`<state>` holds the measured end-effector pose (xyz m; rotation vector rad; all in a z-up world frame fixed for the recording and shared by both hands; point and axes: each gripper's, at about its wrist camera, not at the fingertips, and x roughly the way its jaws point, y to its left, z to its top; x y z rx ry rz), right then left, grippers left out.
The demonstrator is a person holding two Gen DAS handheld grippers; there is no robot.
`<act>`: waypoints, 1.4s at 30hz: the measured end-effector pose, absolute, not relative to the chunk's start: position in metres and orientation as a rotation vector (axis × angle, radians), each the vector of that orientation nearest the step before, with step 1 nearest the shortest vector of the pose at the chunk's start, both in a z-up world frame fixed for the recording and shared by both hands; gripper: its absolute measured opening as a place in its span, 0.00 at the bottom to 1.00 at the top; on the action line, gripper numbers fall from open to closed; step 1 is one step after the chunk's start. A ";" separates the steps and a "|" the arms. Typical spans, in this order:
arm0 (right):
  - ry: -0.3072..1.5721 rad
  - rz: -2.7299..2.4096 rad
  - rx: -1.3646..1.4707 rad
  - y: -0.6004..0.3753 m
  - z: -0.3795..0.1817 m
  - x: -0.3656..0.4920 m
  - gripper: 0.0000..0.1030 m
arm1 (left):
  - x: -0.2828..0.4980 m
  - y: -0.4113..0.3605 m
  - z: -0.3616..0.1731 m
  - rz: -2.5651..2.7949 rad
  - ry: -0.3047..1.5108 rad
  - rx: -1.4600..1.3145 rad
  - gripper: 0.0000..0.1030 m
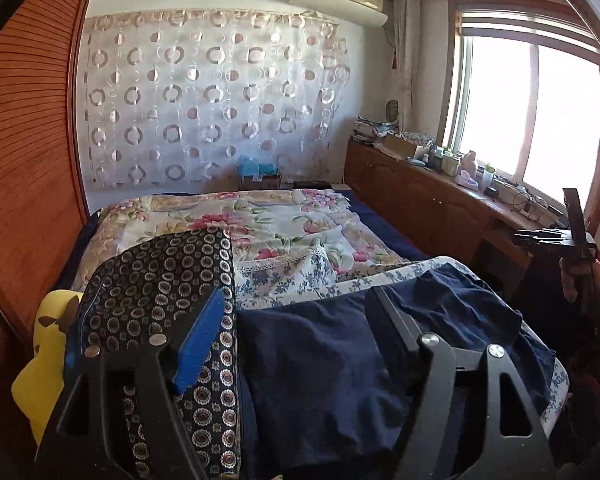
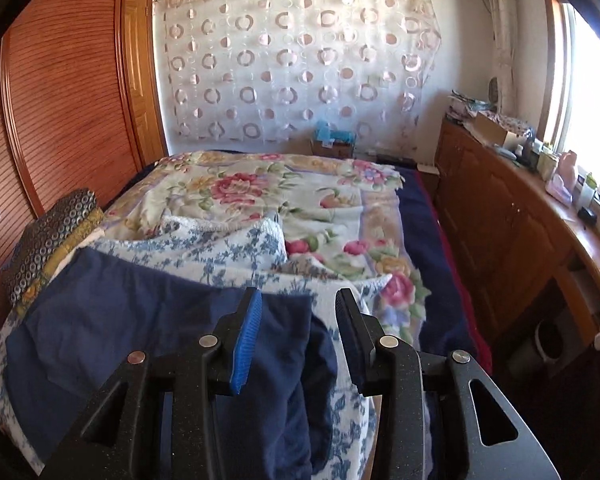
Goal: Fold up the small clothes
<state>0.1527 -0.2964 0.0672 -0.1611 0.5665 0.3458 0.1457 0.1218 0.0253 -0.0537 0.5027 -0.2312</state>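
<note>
Navy cloth [image 1: 324, 344], a small garment, lies spread on the near end of the bed [image 2: 420, 216], on a blue-and-white floral towel [image 2: 236, 256]. Its long axis runs across the bed, side to side in both wrist views, and its right end is bunched into folds that spill toward the near edge. It is plain, dark, matte and creased (which kind of garment it is cannot be told).

Left gripper [image 1: 296, 312] hovers over the garment's left half with its jaws wide apart and nothing clamped between them. Right gripper [image 2: 298, 312] stands over the bunched right end, jaws parted, with the folds lying between the fingers but not pressed by the pads.

Left of the garment sits a dark patterned stack [image 1: 160, 276], just beside it.
</note>
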 end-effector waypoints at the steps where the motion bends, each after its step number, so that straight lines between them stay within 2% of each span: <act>1: 0.573 0.354 -0.160 -0.298 0.064 0.148 0.39 | 0.145 0.122 0.025 -0.230 0.508 -0.048 0.72; 6: 0.605 0.379 -0.129 -0.303 0.062 0.139 0.39 | 0.131 0.113 0.008 -0.235 0.560 -0.043 0.72; 8: 0.630 0.386 -0.106 -0.305 0.048 0.137 0.43 | 0.126 0.107 -0.004 -0.264 0.600 -0.058 0.72; 17: 0.789 0.344 -0.126 -0.298 -0.001 0.167 0.43 | 0.116 0.082 -0.056 -0.284 0.736 -0.023 0.72; 20: 0.792 0.338 -0.117 -0.299 0.002 0.173 0.36 | 0.120 0.081 -0.073 -0.268 0.807 -0.033 0.72; 31: 0.742 0.291 -0.167 -0.290 -0.001 0.182 0.36 | 0.123 0.079 -0.099 -0.224 0.897 -0.020 0.72; 36: 0.737 0.284 -0.182 -0.288 -0.006 0.176 0.36 | 0.124 0.072 -0.105 -0.208 0.879 0.019 0.72; 42: 0.732 0.280 -0.192 -0.285 -0.018 0.165 0.36 | 0.124 0.058 -0.109 -0.186 0.882 0.099 0.77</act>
